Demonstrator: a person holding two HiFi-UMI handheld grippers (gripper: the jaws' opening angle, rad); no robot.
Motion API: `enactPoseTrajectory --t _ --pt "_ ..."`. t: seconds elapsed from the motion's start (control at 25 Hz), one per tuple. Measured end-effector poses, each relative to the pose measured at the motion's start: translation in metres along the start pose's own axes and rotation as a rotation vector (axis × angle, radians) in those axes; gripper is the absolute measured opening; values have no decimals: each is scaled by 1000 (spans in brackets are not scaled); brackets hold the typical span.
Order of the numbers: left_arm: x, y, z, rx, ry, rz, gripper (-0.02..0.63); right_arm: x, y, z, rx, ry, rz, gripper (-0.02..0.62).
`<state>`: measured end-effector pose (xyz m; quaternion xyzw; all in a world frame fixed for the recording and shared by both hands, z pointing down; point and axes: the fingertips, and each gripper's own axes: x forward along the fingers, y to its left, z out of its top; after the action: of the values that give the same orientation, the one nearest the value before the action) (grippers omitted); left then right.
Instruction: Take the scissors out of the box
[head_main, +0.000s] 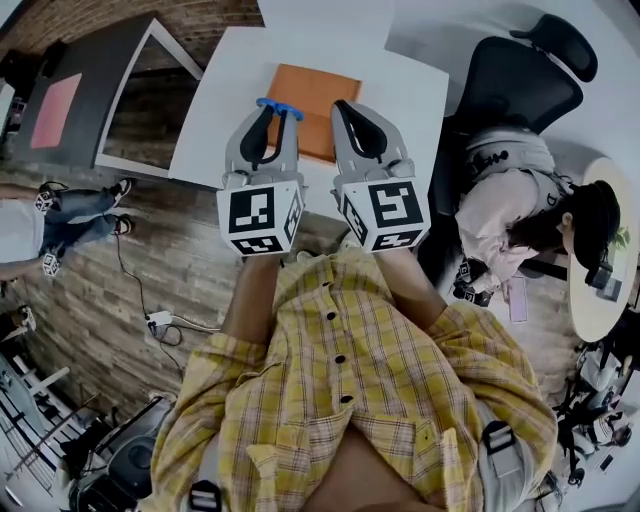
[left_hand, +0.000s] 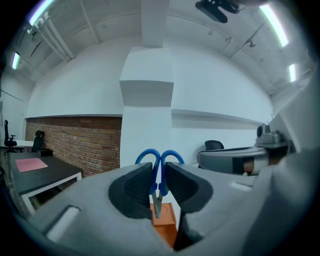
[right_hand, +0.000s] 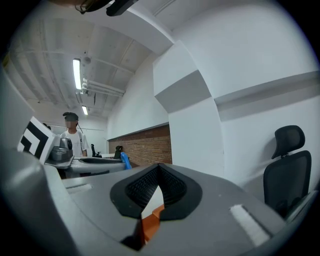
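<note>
Left gripper pads clamp the blue-handled metal scissors, lifted above the flat orange box on the white table. Right gripper jaws together, empty.

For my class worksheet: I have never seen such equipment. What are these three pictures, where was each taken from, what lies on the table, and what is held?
A person in a yellow checked shirt holds a two-jaw gripper in each hand. The head view looks down from their head; each gripper view looks along one gripper's jaws. An orange rectangular box lies on the white table. The left gripper is clamped on blue-handled scissors, blades pointing down. The right gripper is shut and empty.
</note>
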<state>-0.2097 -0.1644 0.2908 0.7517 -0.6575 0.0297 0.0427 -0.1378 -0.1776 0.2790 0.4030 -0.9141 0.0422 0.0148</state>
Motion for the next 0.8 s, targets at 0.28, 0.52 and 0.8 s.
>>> enactPoseTrajectory --t 0.28,0.52,0.8 --pt "-10 0 12 0 -37 34 86 0 4 6 -6 -9 20 0" --pt "-12 -15 12 -1 -48 40 86 -12 -8 5 -4 -14 15 0" --pt "-13 -19 14 1 -58 37 86 -15 -9 4 -5 -15 12 0"
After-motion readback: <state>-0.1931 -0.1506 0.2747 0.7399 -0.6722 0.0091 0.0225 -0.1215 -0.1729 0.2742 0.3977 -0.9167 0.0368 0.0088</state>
